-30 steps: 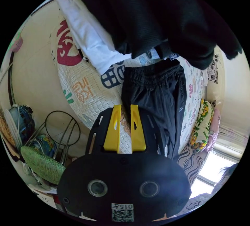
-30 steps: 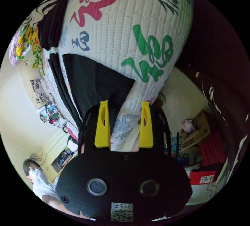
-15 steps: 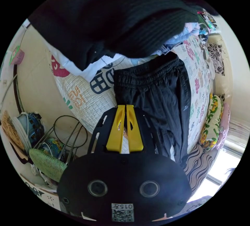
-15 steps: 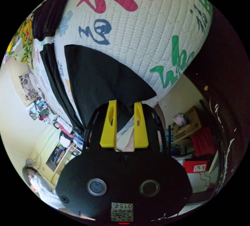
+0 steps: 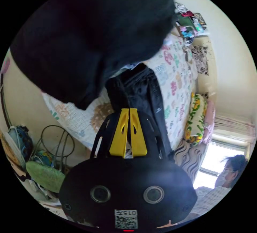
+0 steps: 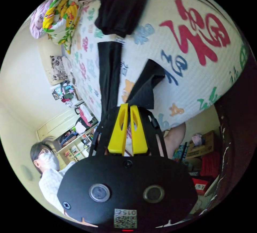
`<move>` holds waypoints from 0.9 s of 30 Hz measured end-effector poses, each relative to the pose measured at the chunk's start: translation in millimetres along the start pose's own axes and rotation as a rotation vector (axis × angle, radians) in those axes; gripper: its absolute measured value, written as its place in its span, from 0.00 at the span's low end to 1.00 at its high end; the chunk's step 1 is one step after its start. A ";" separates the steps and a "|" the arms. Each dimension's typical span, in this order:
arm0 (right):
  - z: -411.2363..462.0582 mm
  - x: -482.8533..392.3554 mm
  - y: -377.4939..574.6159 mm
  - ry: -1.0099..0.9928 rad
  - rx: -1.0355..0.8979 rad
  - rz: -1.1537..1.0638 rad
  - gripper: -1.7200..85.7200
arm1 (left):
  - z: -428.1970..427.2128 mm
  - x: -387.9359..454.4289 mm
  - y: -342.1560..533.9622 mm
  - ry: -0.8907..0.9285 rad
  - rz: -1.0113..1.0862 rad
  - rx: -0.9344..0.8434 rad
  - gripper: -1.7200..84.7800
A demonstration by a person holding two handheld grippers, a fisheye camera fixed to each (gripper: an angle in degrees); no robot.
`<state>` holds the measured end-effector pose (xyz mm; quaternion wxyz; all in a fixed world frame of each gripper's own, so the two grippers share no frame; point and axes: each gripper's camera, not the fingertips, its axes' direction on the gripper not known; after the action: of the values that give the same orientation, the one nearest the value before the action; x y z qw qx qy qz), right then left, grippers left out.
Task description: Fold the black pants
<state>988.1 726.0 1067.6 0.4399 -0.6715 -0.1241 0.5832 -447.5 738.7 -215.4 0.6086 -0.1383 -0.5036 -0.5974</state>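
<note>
Quilted bed [image 6: 187, 88] under black pants [image 6: 108, 69], near its edge. Left gripper [image 5: 129, 112] pinching waistband, right gripper [image 6: 127, 109] pinching cuff. Risk: thin fabric slipping out, fold skewing.

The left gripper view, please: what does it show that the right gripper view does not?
Left gripper view: a big black cloth close to the camera, a wire stand, a window. Right gripper view: a folded black garment on the quilt, a cardboard box. Both: the black pants on that quilt, the left gripper and right gripper each shut on them.
</note>
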 end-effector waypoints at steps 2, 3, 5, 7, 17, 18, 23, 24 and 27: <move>-4.8 -28.6 -20.9 0.001 -0.014 -0.032 0.02 | -11.2 32.6 -11.1 0.018 0.026 0.013 0.01; -5.1 -47.2 -36.1 0.003 -0.028 -0.060 0.02 | -16.2 53.6 -18.9 0.038 0.041 0.026 0.01; -2.8 -74.8 -59.9 0.020 -0.041 -0.097 0.02 | -20.4 83.0 -30.2 0.085 0.044 0.055 0.01; 3.1 -100.2 -84.8 0.044 -0.052 -0.125 0.03 | -20.8 111.4 -41.8 0.120 0.040 0.084 0.01; 58.2 -170.9 -185.4 0.277 -0.042 -0.071 0.12 | 14.1 248.4 -110.3 0.037 -0.035 0.086 0.04; 54.8 -176.1 -184.5 0.294 -0.039 -0.098 0.12 | 8.2 267.5 -113.5 0.063 -0.024 0.106 0.05; 16.4 -176.6 -144.9 0.326 0.040 -0.235 0.15 | -25.8 379.0 -110.5 0.071 0.177 0.016 0.08; 7.6 -168.2 -130.2 0.347 0.056 -0.238 0.15 | -27.9 418.4 -102.9 0.033 0.289 -0.070 0.08; -6.4 -131.6 -102.3 0.366 0.070 -0.178 0.15 | -14.2 521.6 -61.9 -0.112 0.579 -0.268 0.09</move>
<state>991.2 693.2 1231.1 0.5279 -0.7369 -0.0807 0.4145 -609.9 405.8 157.2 0.7010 -0.3873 -0.3929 -0.4519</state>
